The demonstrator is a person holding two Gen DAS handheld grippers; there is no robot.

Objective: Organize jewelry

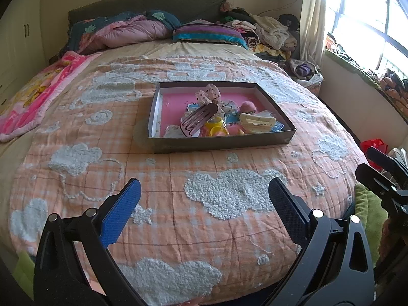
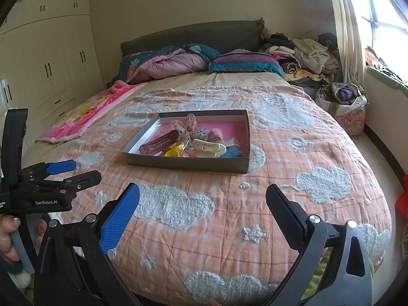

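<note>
A shallow grey box (image 1: 216, 145) (image 2: 183, 164) with a pink floor sits on the bed's middle. Inside lie a dark pink hair claw (image 1: 197, 122) (image 2: 159, 144), a dotted bow (image 1: 209, 94) (image 2: 190, 125), a cream hair clip (image 1: 257, 122) (image 2: 209, 148), yellow rings (image 1: 216, 127) (image 2: 173, 151) and a pink pompom (image 1: 246, 107). My left gripper (image 1: 204, 193) hovers open over the bed's near edge, well short of the box, nothing between its fingers. My right gripper (image 2: 202, 196) is open too, equally far back and empty. The left gripper (image 2: 74, 170) also shows at the left of the right wrist view.
The orange quilt (image 1: 178, 178) with white clouds covers the bed. Pillows and folded blankets (image 1: 142, 28) lie at the headboard, a clothes pile (image 1: 267, 30) at the far right. A pink blanket (image 1: 33, 97) lies left, wardrobes (image 2: 51, 63) beyond. A window (image 1: 369, 25) is right. A hand (image 2: 7, 239) holds the left gripper's handle.
</note>
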